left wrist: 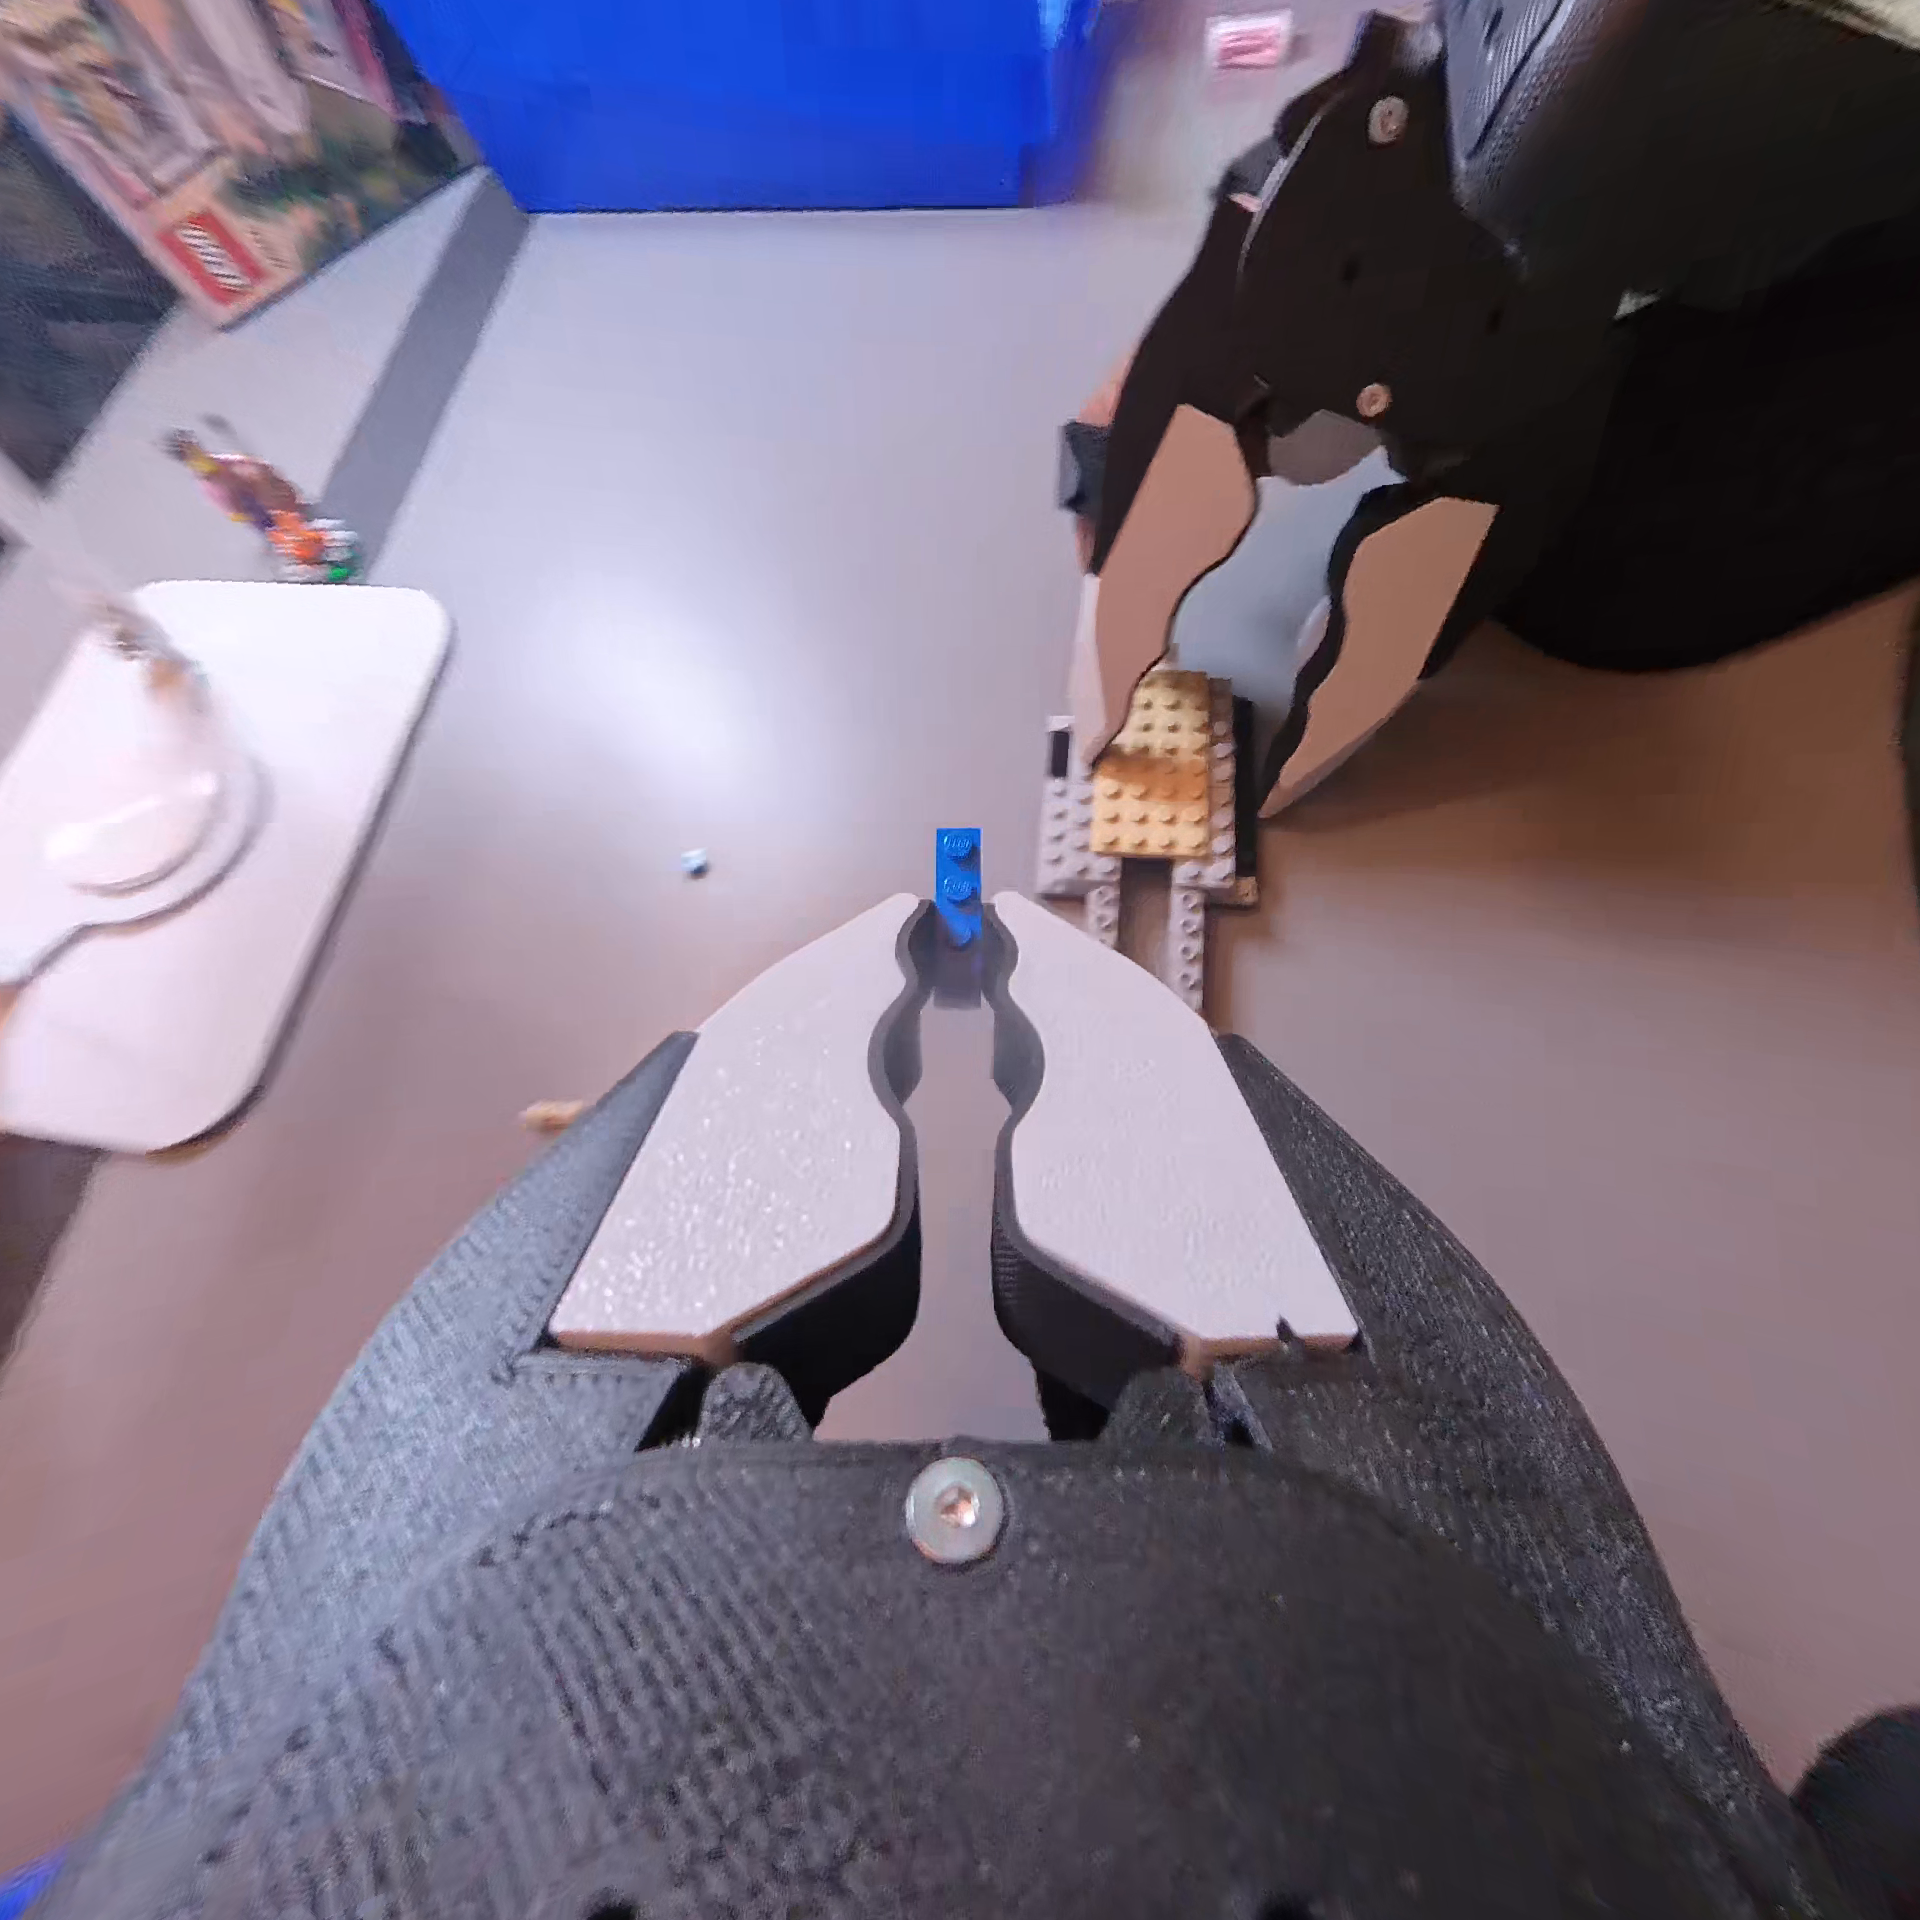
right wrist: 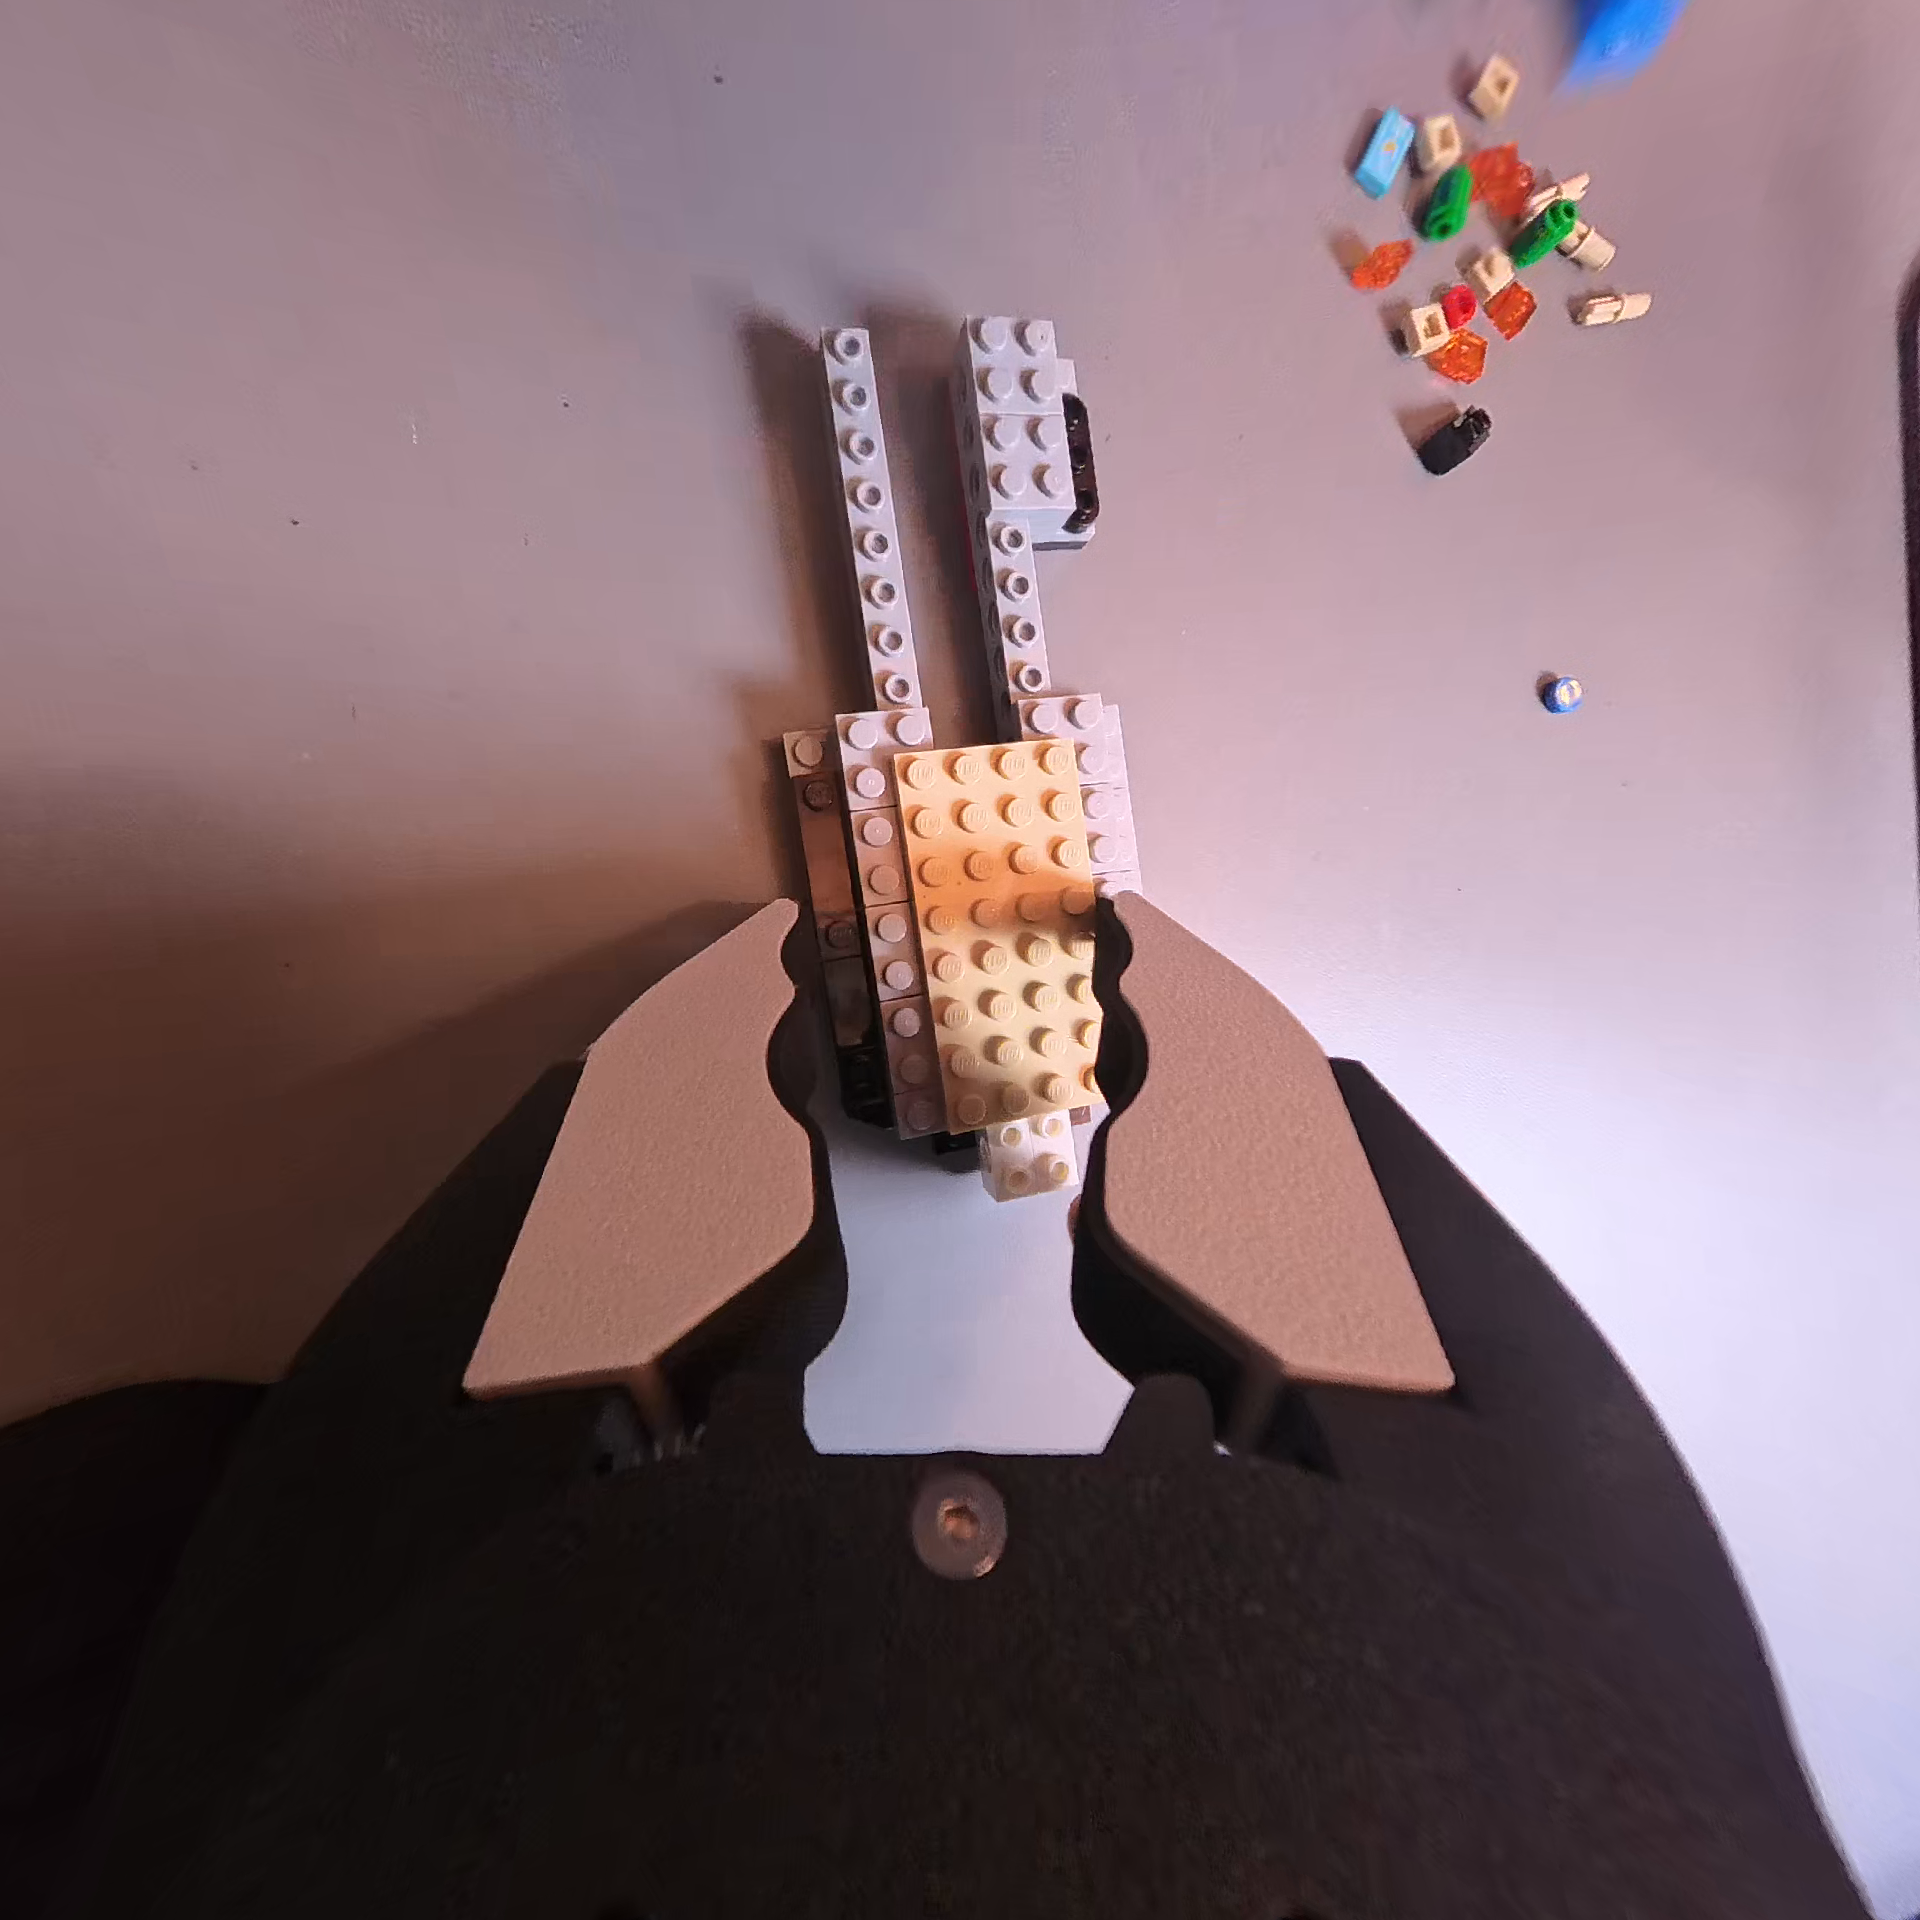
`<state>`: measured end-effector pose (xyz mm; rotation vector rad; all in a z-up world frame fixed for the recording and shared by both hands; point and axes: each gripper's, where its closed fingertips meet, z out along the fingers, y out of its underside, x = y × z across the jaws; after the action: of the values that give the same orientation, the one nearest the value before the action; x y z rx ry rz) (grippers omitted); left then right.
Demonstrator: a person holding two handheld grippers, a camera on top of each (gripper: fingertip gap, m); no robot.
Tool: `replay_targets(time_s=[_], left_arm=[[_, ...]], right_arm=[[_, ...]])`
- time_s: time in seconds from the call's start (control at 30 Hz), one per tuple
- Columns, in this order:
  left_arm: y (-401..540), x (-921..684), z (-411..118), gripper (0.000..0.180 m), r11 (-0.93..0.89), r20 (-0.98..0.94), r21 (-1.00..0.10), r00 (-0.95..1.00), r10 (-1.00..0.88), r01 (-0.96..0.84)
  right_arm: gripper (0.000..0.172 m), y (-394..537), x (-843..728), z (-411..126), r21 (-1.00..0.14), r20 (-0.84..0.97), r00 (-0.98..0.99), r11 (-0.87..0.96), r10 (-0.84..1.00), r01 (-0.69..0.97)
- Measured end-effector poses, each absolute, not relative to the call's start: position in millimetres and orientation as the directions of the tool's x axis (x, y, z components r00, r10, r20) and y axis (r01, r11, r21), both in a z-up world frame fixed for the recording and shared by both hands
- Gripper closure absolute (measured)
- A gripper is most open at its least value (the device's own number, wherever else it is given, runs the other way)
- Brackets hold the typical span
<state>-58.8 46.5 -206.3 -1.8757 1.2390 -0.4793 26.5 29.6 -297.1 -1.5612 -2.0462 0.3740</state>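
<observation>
While the left gripper [left wrist: 957,914] hung above the grey tabletop [left wrist: 727,582], its two pale fingers stood nearly together, clamped on the near end of a narrow blue studded plate [left wrist: 958,868]. Plate's long axis ran straight ahead along the fingers; free end pointed away from the camera, studs facing up, two studs clear of the fingertips. Plate was off the table, just left of the near end of the brick assembly [left wrist: 1164,800].

Right gripper [right wrist: 945,914] stood wide open astride the brick assembly [right wrist: 966,831], which lay flat on the table. Right finger [right wrist: 1226,1091] sat against the edge of the tan plate [right wrist: 997,925] atop the grey base; left finger [right wrist: 686,1091] sat beside the dark strip on the other flank. Whether either pad pressed on the bricks I could not tell. Assembly's long axis ran along the fingers; its two grey rails [right wrist: 873,520] pointed away from the right gripper, toward the left one.

Nearby: a white tray [left wrist: 260,831] to the left, a scatter of small loose bricks [right wrist: 1486,239], a tiny blue round piece [right wrist: 1561,693], a blue bin [left wrist: 748,104] at the far edge.
</observation>
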Motion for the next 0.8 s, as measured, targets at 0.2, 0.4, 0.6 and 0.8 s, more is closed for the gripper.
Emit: replay_targets(time_s=[0.2, 0.4, 0.6, 0.8], left_arm=[[32.2, -193.8, -185.2, 0.16, -0.407, -0.281, -0.563, 0.63, -0.724, -0.719], [9.8, -233.6, -222.5, 0.121, -0.542, -0.198, -0.434, 0.663, -0.722, -0.72], [9.5, -190.2, -209.1, 0.122, -0.397, -0.214, -0.527, 0.569, -0.794, -0.751], [-10.7, -81.8, -265.1, 0.119, -0.264, -0.073, -0.526, 0.352, -0.933, -0.808]], right_arm=[[0.119, 30.0, 26.9, -286.6, -0.579, 0.21, -0.171, 0.263, 0.963, 0.772], [0.116, 27.0, 25.1, -272.5, -0.631, 0.182, -0.168, 0.246, 0.969, 0.736], [0.13, 27.8, 5.2, -251.4, -0.744, 0.102, -0.144, 0.172, 0.984, 0.646], [0.138, 30.1, -32.0, -260.5, -0.695, 0.077, -0.239, 0.224, 0.968, 0.683]])
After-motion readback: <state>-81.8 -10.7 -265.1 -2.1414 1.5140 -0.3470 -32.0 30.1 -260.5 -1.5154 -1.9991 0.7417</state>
